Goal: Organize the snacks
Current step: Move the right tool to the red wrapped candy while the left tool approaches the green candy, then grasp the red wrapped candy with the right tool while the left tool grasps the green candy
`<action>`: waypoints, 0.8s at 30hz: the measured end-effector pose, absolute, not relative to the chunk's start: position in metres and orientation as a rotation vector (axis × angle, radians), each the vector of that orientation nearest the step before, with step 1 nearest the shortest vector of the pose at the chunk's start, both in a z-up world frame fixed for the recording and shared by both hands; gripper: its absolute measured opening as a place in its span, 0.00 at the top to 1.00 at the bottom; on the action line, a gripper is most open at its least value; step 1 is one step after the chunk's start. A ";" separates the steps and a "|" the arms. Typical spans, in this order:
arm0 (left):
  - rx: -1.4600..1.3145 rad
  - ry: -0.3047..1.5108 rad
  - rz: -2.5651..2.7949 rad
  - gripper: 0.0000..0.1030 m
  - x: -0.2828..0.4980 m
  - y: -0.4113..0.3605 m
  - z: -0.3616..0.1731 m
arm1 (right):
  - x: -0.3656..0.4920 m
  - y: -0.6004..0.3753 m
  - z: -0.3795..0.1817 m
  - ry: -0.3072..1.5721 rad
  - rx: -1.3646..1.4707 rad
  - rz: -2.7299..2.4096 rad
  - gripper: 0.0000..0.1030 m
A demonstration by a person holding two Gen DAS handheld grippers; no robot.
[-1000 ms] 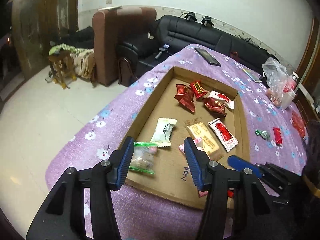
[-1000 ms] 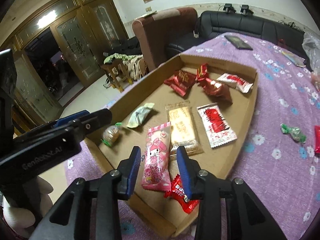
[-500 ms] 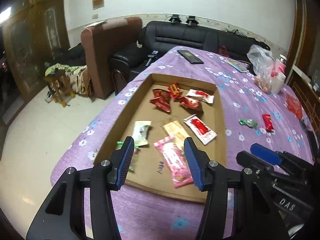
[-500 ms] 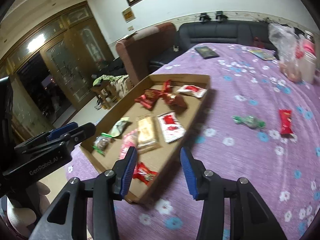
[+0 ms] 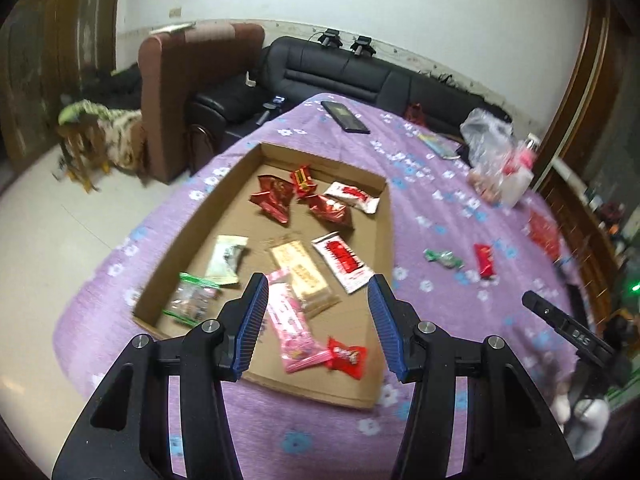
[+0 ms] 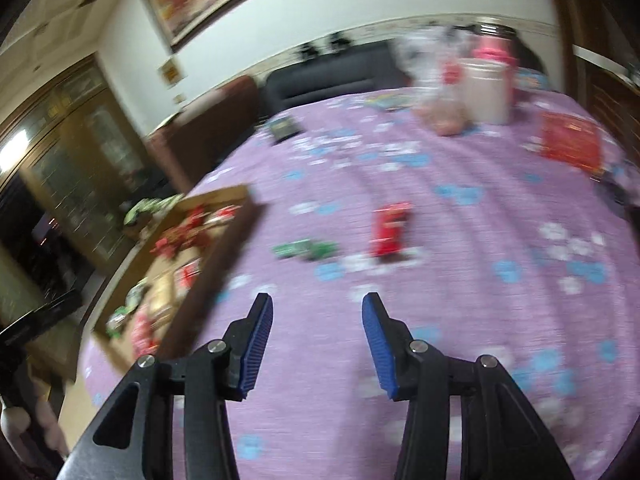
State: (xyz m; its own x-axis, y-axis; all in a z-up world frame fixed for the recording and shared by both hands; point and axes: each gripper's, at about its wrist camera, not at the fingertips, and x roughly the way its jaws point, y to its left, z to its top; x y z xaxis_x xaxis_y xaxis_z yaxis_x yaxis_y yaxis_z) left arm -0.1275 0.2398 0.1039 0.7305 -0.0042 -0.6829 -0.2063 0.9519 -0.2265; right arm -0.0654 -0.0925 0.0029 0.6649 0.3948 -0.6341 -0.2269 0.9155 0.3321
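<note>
Between the right claw pads nothing is caught: the jaws stand apart and empty over bare purple cloth, released. Its view is smeared with blur, which suggests the hand is swinging across the counter toward the snacks not yet in the tray. Ahead of it and well apart lie a green candy and, just to the right of that, a red packet; both sit loose on the cloth, outside the tray, which lies off to the left of this claw. My guess is that one of these two is the next pick, the green candy being a little nearer the tray.

The left claw is likewise unclenched and grasps nothing. It hangs over the near end of the tray, pointing down at a slant, probably so the view takes in the sorted snacks while the other hand works. Below its pads lie a pink packet and a small red packet beside it; a tan bar and a white-and-red packet lie just beyond. To the left sit a pale green packet and a clear bag. Red wrappers cluster at the far end, seemingly grouped by colour.

Farther out on the counter stand a plastic bag, a jar, a phone and a flat red pack
</note>
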 end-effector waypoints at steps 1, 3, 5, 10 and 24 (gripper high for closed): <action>-0.304 0.744 0.101 0.49 -0.127 0.238 0.104 | -0.062 -0.104 0.003 0.771 0.248 0.332 0.52; -0.299 0.740 0.076 0.49 -0.125 0.231 0.105 | -0.053 -0.123 -0.001 0.781 0.274 0.296 0.52; -0.281 0.741 0.023 0.49 -0.123 0.218 0.105 | -0.043 -0.137 -0.003 0.794 0.298 0.270 0.52; -0.162 0.760 -0.078 0.49 -0.117 0.176 0.104 | -0.009 -0.139 -0.007 0.814 0.320 0.255 0.52; 0.018 0.866 -0.165 0.49 -0.075 0.127 0.085 | 0.051 -0.091 -0.044 0.879 0.252 0.272 0.52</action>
State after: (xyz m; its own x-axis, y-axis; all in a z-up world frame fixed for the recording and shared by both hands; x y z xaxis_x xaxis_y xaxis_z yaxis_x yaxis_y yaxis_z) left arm -0.0750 0.1267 0.0849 0.6362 -0.1370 -0.7593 0.1515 0.9871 -0.0512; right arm 0.0511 -0.0914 -0.0436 0.6079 0.3352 -0.7198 -0.1304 0.9364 0.3259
